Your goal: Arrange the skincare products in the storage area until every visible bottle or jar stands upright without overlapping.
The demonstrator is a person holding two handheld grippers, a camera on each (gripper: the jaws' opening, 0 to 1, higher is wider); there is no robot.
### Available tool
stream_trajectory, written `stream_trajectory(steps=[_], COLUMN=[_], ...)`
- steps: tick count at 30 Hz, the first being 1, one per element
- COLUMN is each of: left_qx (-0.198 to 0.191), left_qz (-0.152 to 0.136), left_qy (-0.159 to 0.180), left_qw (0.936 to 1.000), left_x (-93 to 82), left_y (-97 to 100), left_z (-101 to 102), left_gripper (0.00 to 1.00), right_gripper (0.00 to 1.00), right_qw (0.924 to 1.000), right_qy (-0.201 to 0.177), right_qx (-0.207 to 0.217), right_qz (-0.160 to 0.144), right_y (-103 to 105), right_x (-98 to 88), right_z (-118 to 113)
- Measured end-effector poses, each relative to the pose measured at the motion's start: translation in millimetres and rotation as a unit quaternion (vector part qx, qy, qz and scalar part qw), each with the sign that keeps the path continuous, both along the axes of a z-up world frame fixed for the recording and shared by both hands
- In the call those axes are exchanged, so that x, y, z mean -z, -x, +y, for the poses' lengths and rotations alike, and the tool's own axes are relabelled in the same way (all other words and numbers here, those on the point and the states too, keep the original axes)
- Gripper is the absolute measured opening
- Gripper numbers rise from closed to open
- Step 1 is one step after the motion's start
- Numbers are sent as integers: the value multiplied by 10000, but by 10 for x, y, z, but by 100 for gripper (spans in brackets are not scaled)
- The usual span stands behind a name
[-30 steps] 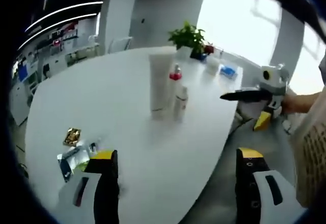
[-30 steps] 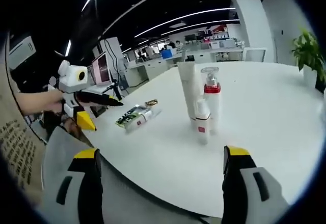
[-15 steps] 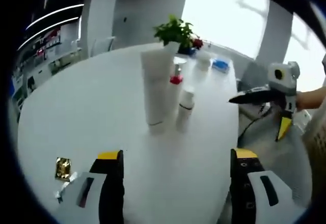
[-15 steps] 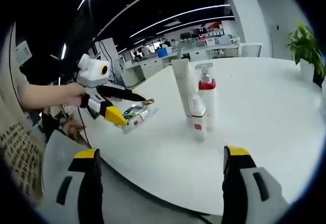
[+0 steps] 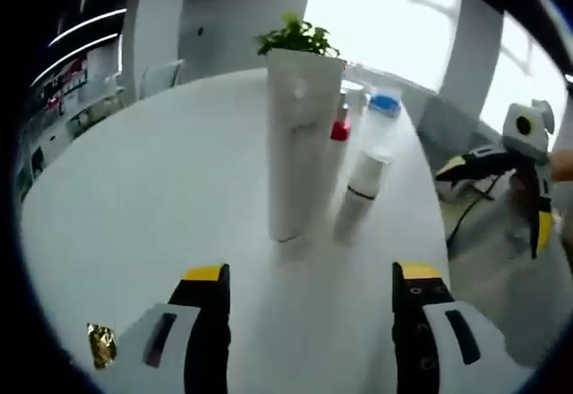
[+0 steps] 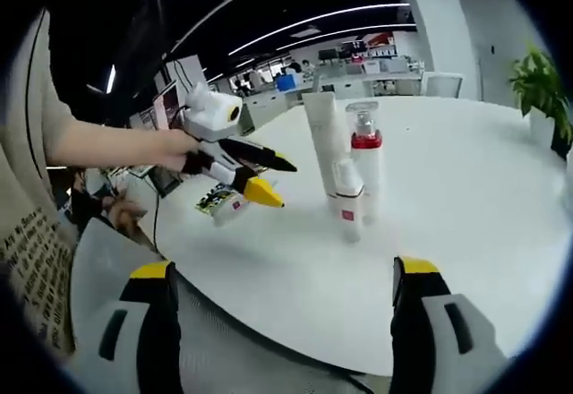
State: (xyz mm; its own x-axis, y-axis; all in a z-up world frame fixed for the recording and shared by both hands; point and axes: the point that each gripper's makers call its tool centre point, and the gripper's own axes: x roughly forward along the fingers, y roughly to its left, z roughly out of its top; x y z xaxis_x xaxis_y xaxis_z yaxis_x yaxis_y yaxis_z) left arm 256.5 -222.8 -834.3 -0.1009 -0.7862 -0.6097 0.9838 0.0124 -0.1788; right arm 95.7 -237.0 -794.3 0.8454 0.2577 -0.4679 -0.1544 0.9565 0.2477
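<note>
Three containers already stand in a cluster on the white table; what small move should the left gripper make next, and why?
Probably ease the left gripper, jaws open and empty, forward toward the tall white tube. The tube, the red-collared bottle and the small white bottle stand upright but sit bunched tightly, so spacing them looks like the remaining work. The right gripper hangs open off the table edge.

Both tongs (image 5: pixel 304 278) (image 6: pixel 279 273) apparently agape, empty.
</note>
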Motion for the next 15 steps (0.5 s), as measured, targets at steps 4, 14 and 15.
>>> stream_trajectory(steps=[4, 14, 15], left_qx=[156, 499, 525], left_qz=[-96, -334, -343], left_qy=[31, 109, 105], left_qw=[9998, 9981, 9980], left_x=[31, 138, 150], left_y=[-50, -115, -117], left_z=[-122, -387, -403], left_gripper=[66, 53, 51], right_gripper=[100, 100, 100], right_qw=[10000, 9999, 9999], right_qy=[18, 21, 25], right_qx=[7, 37, 44], right_qz=[34, 102, 108], right_y=[-7, -19, -16], right_x=[4, 20, 26], right_z=[-2, -18, -22])
